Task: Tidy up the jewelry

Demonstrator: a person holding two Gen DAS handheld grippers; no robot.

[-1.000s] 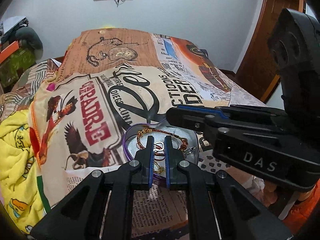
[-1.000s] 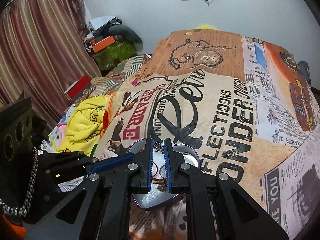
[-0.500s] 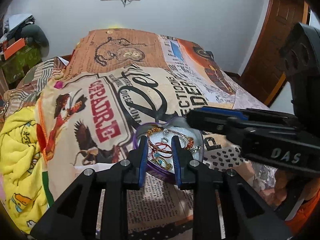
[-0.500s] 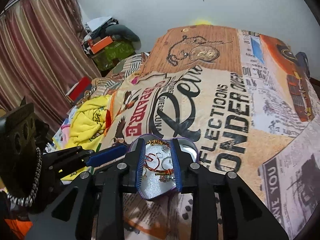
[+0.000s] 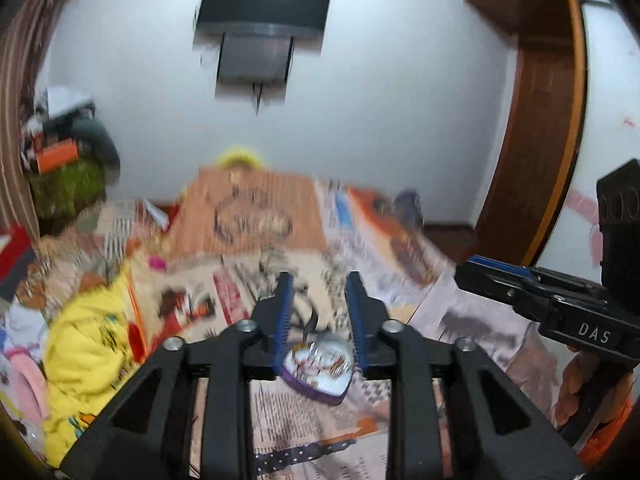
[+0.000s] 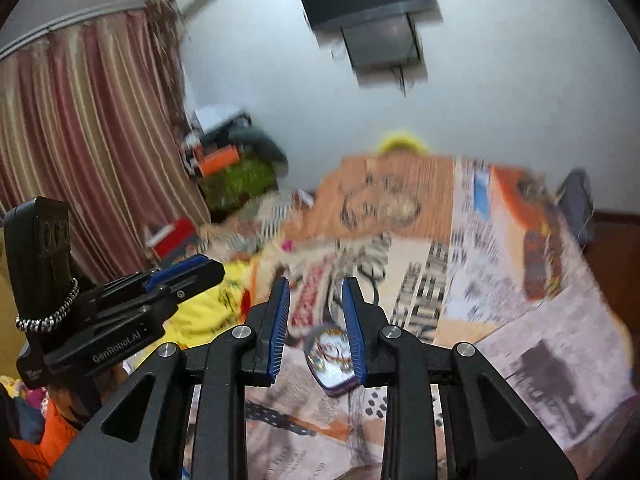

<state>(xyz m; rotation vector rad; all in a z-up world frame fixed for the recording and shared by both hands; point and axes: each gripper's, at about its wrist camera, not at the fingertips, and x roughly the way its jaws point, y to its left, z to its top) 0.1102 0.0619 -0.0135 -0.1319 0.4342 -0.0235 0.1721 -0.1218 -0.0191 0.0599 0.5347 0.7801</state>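
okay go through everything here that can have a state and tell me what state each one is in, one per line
Left tool: open, empty, above the bed.
Right tool: open, empty.
Heart-shaped tin: lid off, jewelry inside, resting on the bedspread.
Wall TV: screen dark.
Curtain: drawn shut.

"DAS" on right gripper (image 5: 492,280), "GenRobot.AI" on left gripper (image 6: 196,270)

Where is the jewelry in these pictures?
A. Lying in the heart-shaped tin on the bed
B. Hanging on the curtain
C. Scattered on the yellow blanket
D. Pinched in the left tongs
A: the jewelry lies inside the tin on the bed; both the left tongs and the right tongs stand open and empty above it.
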